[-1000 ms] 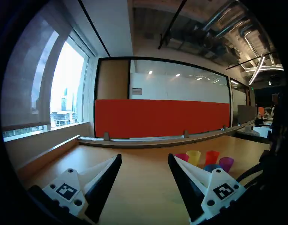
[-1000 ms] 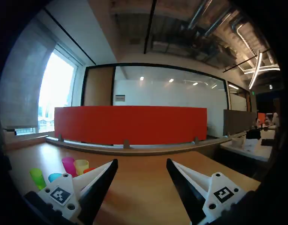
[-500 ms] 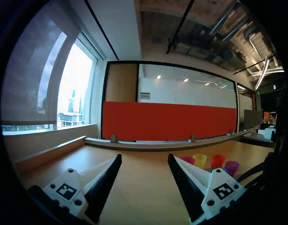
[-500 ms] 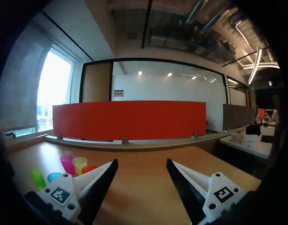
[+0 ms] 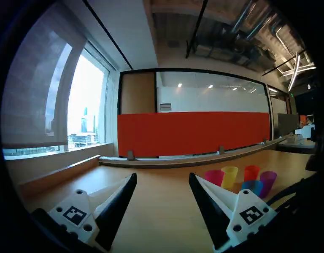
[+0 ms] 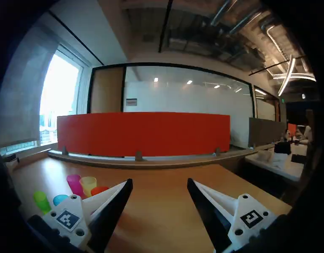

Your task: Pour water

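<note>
orange cup [image 6: 98, 190] mostly hidden behind right tongs [image 6: 158, 182], blue cup [image 5: 252, 184] base hidden behind left tongs [image 5: 162, 176]

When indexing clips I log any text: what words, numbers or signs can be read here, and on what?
No text can be read.
Plaque on the glass wall: too small and blurred to read.
Markers on the fingers of the left gripper and the right gripper: black-and-white square patterns, no letters or numbers.
</note>
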Action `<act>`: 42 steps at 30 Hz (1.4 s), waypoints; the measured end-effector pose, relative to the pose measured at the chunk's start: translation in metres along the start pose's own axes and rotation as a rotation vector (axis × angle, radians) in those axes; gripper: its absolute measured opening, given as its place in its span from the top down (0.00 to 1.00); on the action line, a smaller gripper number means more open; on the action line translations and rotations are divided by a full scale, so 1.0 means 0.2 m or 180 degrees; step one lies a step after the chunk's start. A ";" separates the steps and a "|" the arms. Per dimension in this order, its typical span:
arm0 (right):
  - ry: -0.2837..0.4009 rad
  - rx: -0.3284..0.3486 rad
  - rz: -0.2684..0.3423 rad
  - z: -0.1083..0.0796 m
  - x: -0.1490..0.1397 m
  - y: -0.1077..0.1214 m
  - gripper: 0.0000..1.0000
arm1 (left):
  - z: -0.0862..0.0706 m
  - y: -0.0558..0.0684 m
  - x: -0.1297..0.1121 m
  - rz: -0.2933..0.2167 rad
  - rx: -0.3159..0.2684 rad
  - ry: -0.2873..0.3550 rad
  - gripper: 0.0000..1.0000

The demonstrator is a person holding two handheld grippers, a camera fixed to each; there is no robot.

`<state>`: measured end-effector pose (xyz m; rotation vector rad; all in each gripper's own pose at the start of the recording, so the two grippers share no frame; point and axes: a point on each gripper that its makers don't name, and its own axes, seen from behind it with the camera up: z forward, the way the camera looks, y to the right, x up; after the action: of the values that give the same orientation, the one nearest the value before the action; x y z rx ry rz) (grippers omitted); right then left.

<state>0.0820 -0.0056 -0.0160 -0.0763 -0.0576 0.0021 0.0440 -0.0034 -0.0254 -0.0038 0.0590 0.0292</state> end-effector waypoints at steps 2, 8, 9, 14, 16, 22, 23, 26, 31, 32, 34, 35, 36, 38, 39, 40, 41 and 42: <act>-0.0017 -0.0003 -0.0026 0.00 0.00 -0.01 0.00 | 0.00 -0.01 0.00 -0.0005 0.0031 0.0027 0.09; -0.0018 0.0011 -0.0067 0.00 0.01 -0.04 0.00 | 0.01 -0.02 -0.04 -0.0114 0.0056 0.0026 0.09; -0.0018 0.0014 -0.0072 0.00 0.01 -0.05 0.00 | 0.01 -0.02 -0.05 -0.0125 0.0053 0.0013 0.09; -0.0022 0.0027 -0.0099 -0.01 0.01 -0.07 0.00 | 0.02 -0.01 -0.08 -0.0113 0.0040 -0.0009 0.09; -0.0024 0.0037 -0.0110 -0.01 0.01 -0.08 0.00 | 0.02 0.00 -0.10 -0.0112 0.0026 -0.0012 0.09; -0.0025 0.0047 -0.0127 -0.01 0.00 -0.10 0.00 | 0.03 0.03 -0.14 -0.0148 -0.0003 -0.0037 0.09; -0.0025 0.0050 -0.0128 -0.01 0.00 -0.10 0.00 | 0.03 0.03 -0.15 -0.0153 -0.0005 -0.0036 0.09; -0.0029 0.0054 -0.0132 -0.01 0.00 -0.10 0.00 | 0.04 0.04 -0.16 -0.0151 -0.0001 -0.0039 0.09; -0.0028 0.0059 -0.0127 -0.02 0.00 -0.10 0.00 | 0.05 0.04 -0.18 -0.0151 0.0001 -0.0049 0.09; -0.0028 0.0059 -0.0123 -0.02 0.00 -0.10 0.00 | 0.05 0.05 -0.19 -0.0155 -0.0003 -0.0056 0.09; -0.0029 0.0061 -0.0117 -0.02 0.00 -0.10 0.00 | 0.05 0.05 -0.19 -0.0145 -0.0009 -0.0064 0.09; -0.0029 0.0062 -0.0115 -0.02 0.00 -0.10 0.00 | 0.05 0.05 -0.19 -0.0139 -0.0011 -0.0068 0.09; -0.0029 0.0062 -0.0113 -0.02 0.00 -0.10 0.00 | 0.05 0.05 -0.20 -0.0126 -0.0011 -0.0072 0.09; -0.0029 0.0060 -0.0110 -0.02 0.00 -0.10 0.00 | 0.05 0.06 -0.20 -0.0100 -0.0006 -0.0079 0.09; -0.0029 0.0058 -0.0109 -0.02 0.00 -0.09 0.00 | 0.05 0.06 -0.20 -0.0092 -0.0009 -0.0085 0.09; -0.0028 0.0056 -0.0107 -0.02 0.00 -0.09 0.00 | 0.06 0.06 -0.20 -0.0087 -0.0013 -0.0092 0.09; -0.0027 0.0054 -0.0105 -0.02 0.00 -0.08 0.00 | 0.06 0.06 -0.21 -0.0082 -0.0018 -0.0099 0.09; -0.0028 0.0053 -0.0102 -0.02 -0.01 -0.08 0.00 | 0.06 0.06 -0.21 -0.0080 -0.0018 -0.0104 0.09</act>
<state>0.0812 -0.0222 -0.0198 -0.0588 -0.0676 -0.0292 0.0029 0.0080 -0.0115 -0.0098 0.0261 0.0043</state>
